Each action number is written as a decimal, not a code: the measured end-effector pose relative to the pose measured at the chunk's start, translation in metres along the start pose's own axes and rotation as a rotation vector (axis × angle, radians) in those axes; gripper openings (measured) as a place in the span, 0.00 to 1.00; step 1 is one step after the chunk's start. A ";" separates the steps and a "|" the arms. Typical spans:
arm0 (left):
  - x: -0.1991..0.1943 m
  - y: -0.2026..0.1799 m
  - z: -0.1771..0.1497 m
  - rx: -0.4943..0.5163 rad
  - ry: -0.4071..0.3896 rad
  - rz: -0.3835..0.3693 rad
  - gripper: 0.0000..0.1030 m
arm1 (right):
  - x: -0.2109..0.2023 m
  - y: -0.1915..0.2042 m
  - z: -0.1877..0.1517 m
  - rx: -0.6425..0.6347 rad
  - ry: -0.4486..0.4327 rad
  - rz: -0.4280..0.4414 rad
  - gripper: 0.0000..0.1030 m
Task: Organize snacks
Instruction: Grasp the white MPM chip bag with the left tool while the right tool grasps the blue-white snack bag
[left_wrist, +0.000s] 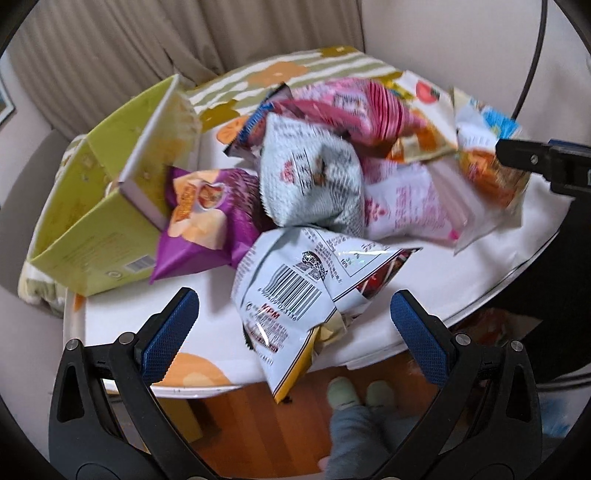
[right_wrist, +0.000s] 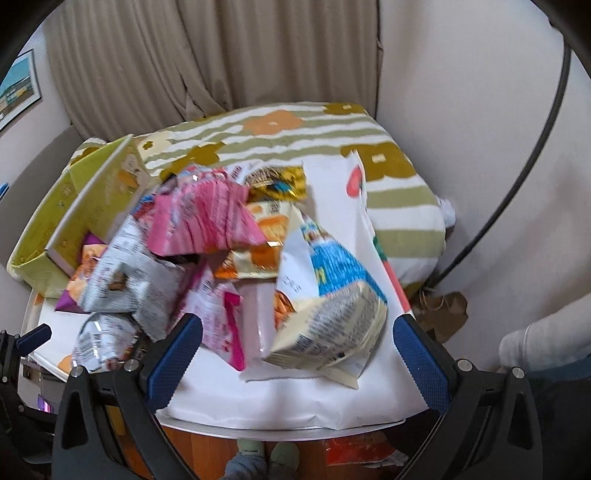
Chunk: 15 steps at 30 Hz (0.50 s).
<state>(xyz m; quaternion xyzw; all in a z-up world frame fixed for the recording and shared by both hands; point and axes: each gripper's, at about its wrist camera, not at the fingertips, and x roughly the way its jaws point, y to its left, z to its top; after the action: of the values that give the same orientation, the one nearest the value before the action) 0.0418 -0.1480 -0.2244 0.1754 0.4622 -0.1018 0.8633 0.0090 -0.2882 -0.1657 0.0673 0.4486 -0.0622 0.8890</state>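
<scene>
A heap of snack bags lies on a white table (left_wrist: 424, 266). In the left wrist view a silver bag with a barcode (left_wrist: 295, 295) lies nearest, hanging over the front edge, with a purple chip bag (left_wrist: 199, 221), a pale blue bag (left_wrist: 310, 177) and a pink bag (left_wrist: 354, 107) behind. My left gripper (left_wrist: 291, 332) is open, its jaws either side of the silver bag's near end. In the right wrist view my right gripper (right_wrist: 295, 354) is open just before a cream and blue bag (right_wrist: 332, 295), not touching it. The pink bag (right_wrist: 207, 218) tops the heap there.
An open yellow-green box (left_wrist: 96, 206) stands tilted at the table's left, also in the right wrist view (right_wrist: 74, 206). A flowered striped cloth (right_wrist: 280, 129) lies behind. Curtain and wall stand at the back. A cable (right_wrist: 517, 192) hangs at right. Wooden floor and the person's feet (left_wrist: 354, 398) show below.
</scene>
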 end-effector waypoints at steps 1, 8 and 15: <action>0.007 -0.002 0.000 0.010 0.010 0.005 1.00 | 0.005 -0.003 -0.002 0.012 0.007 -0.004 1.00; 0.041 -0.005 0.002 0.024 0.083 0.020 1.00 | 0.029 -0.011 -0.004 0.039 0.019 -0.045 1.00; 0.054 -0.006 0.002 0.058 0.104 0.012 0.92 | 0.041 -0.013 0.005 0.035 0.017 -0.091 1.00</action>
<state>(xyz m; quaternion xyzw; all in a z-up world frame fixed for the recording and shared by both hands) 0.0710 -0.1549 -0.2695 0.2083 0.5020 -0.1006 0.8334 0.0347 -0.3042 -0.1965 0.0627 0.4574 -0.1099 0.8802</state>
